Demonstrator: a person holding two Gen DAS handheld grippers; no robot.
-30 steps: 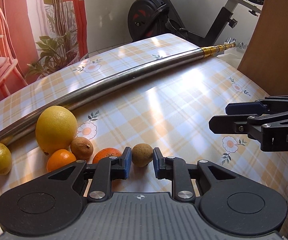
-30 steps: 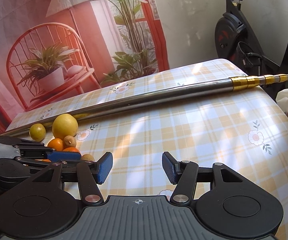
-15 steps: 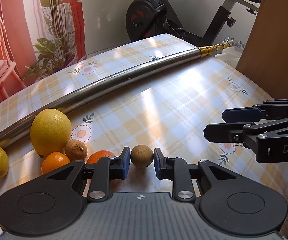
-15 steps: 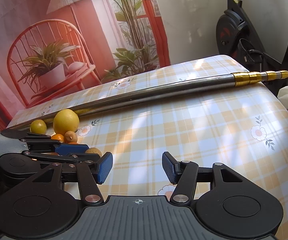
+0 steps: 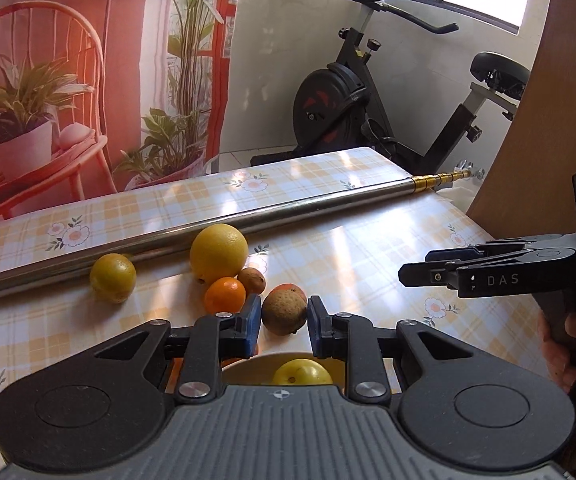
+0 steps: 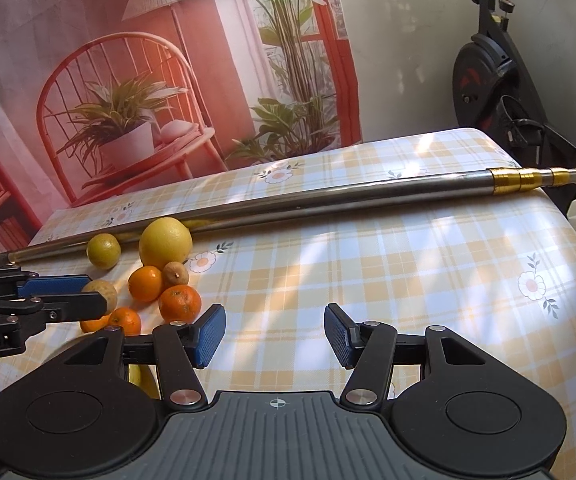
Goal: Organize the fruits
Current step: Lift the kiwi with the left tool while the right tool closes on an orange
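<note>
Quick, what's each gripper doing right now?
Left gripper: shut on the small brown fruit.
Right gripper: open, holding nothing.

metal pole lies near exercise bike.

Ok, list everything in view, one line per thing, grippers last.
brown fruit: one, tan, held between the left gripper's pads above the table.
large citrus: one, yellow, beside the pole.
small citrus: one, yellow-green, left of the large one.
oranges: at least three, orange, clustered.
second brown fruit: one, among the oranges.
bowl: pale, under the left gripper, a yellow fruit inside.
pole: one, steel with gold end, across the table.
exercise bike: black, behind the table.
left gripper: shut on the brown fruit.
right gripper: open, empty.
</note>
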